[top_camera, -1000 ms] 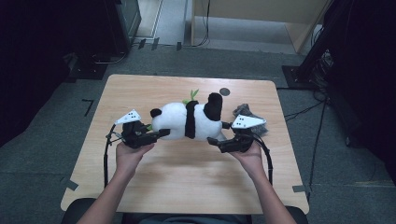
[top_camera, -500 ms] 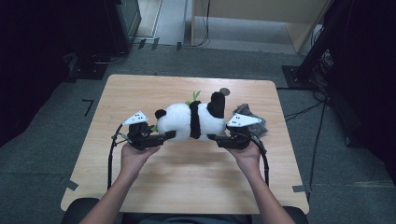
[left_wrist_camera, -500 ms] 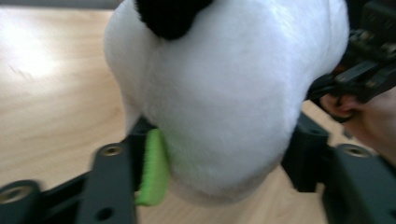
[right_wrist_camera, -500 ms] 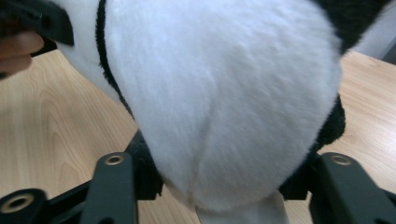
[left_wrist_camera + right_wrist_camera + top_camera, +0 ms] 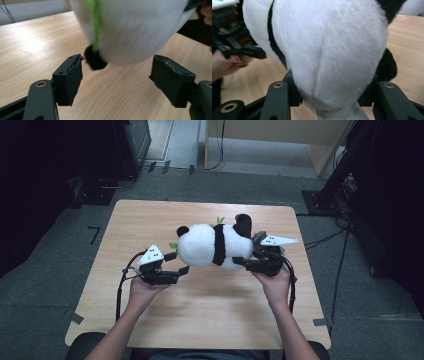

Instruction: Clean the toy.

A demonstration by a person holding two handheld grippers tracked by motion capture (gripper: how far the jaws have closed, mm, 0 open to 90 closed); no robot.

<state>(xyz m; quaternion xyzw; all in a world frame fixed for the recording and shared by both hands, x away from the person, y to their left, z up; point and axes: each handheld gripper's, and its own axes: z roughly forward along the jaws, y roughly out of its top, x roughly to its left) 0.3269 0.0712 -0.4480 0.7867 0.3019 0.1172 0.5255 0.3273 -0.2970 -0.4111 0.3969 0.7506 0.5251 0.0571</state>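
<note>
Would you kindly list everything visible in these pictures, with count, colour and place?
plush panda: one, white and black with green leaves, lying on its side at the middle of the table
table: one, light wood, centre of the high view
floor: grey carpet with tape marks, around the table
cabinet: one, light wood, beyond the table
dark equipment: black, far left on the floor
left gripper: one, black with grey plate, jaws just opened, standing apart beside the panda's head
right gripper: one, black with grey plate, jaws just closed onto the panda's rear end
forearms: two, entering from the bottom edge
</note>
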